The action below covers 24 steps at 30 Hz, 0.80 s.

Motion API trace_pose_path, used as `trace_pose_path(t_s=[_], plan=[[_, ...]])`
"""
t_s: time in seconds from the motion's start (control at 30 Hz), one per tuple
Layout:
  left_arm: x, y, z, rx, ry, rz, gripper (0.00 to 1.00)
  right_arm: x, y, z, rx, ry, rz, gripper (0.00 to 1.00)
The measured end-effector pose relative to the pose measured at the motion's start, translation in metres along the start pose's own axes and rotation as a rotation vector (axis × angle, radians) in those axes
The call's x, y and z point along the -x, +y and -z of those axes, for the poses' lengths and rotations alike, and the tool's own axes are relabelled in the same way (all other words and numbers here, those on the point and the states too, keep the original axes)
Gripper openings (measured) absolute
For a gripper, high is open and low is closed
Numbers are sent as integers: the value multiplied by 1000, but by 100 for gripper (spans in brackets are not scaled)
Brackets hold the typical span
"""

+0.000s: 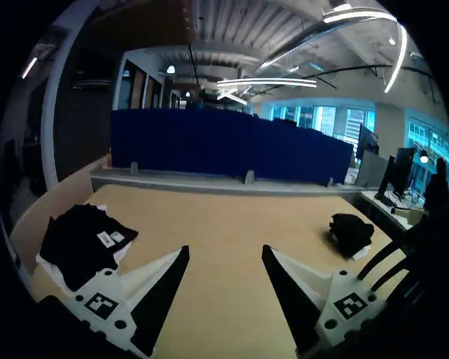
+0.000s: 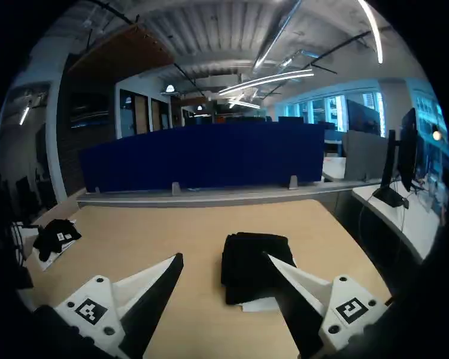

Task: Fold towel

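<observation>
- Hovering over the table (image 1: 224, 215), the left gripper (image 1: 225, 247) was spread wide, holding nothing.
- The right gripper (image 2: 224, 256), also spread and empty, faced the folded black towel (image 2: 254, 266).
- Another black pile (image 1: 81, 242) lay far left.

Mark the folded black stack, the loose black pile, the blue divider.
folded black stack (image 2: 248, 263), right gripper view, top face
loose black pile (image 1: 75, 242), left gripper view, cloth middle
blue divider (image 2: 200, 158), right gripper view, panel middle

Illumination is dim with a blue cast. The linear ceiling lights (image 1: 266, 82) at upper centre and the windows (image 1: 323, 119) at right are overexposed. The black towel (image 2: 254, 266) shows no surface detail. Fisheye distortion bends lines near the edges, and the periphery darkens.
</observation>
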<state>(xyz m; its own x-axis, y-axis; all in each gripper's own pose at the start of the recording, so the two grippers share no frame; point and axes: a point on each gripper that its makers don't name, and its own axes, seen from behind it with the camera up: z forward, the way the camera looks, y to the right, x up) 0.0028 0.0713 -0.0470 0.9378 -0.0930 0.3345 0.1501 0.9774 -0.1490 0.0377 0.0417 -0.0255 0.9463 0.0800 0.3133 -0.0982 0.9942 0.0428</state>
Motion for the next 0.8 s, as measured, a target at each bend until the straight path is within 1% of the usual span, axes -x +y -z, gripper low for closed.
trace_pose_path(t_s=[0.1, 0.2, 0.3, 0.47, 0.67, 0.8], plan=[[-14, -3, 0, -13, 66, -16, 90, 0, -4, 3, 0, 6, -5, 100], [-22, -3, 0, -24, 105, -44, 90, 0, -8, 4, -2, 10, -11, 100], [-28, -2, 1, -29, 141, -56, 90, 0, -13, 4, -5, 13, -17, 100], [-31, -1, 2, -34, 175, -58, 90, 0, -22, 5, -28, 1, -19, 100], [-40, -6, 4, -59, 235, -78, 90, -3, -25, 5, -44, -17, -28, 100], [-31, -10, 1, -82, 242, -108, 90, -7, -25, 3, -45, -30, -34, 100]])
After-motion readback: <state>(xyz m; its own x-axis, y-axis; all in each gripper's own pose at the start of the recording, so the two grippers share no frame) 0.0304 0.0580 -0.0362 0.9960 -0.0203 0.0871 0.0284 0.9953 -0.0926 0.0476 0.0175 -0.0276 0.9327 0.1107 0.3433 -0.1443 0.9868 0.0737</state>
